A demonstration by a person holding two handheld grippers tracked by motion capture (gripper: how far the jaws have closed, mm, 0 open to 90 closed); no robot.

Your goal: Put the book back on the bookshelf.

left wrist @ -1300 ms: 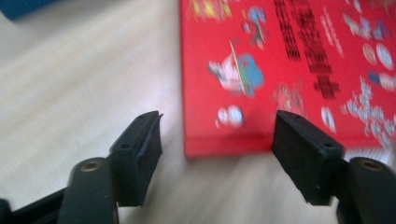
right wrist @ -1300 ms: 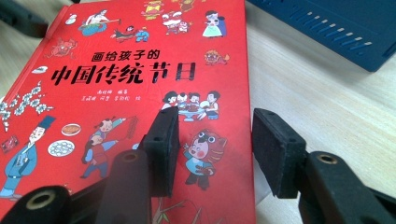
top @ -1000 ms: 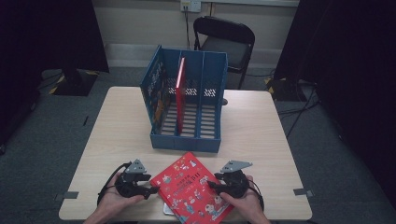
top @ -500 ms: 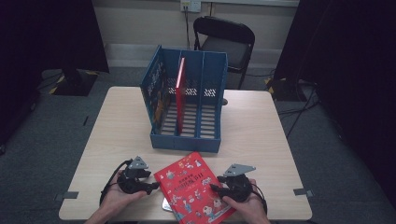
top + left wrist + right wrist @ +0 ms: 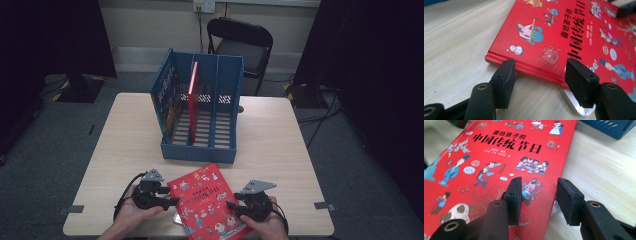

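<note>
A red picture book (image 5: pixel 207 202) lies flat near the table's front edge, resting partly on a pale flat thing (image 5: pixel 571 102). My left gripper (image 5: pixel 175 201) sits at the book's left edge, open, its jaw tips against the spine (image 5: pixel 524 66) and not pinching it (image 5: pixel 541 62). My right gripper (image 5: pixel 230 205) is at the book's right side, also open. In the right gripper view (image 5: pixel 540 180) one jaw lies over the cover (image 5: pixel 486 165) and the other beyond the book's edge, over the table.
A blue file rack (image 5: pixel 200 145) with several slots stands mid-table; a thin red book (image 5: pixel 192 97) stands upright in it. A black folding chair (image 5: pixel 240 42) is behind the wooden table (image 5: pixel 280 145). Bare wood lies left and right of the rack.
</note>
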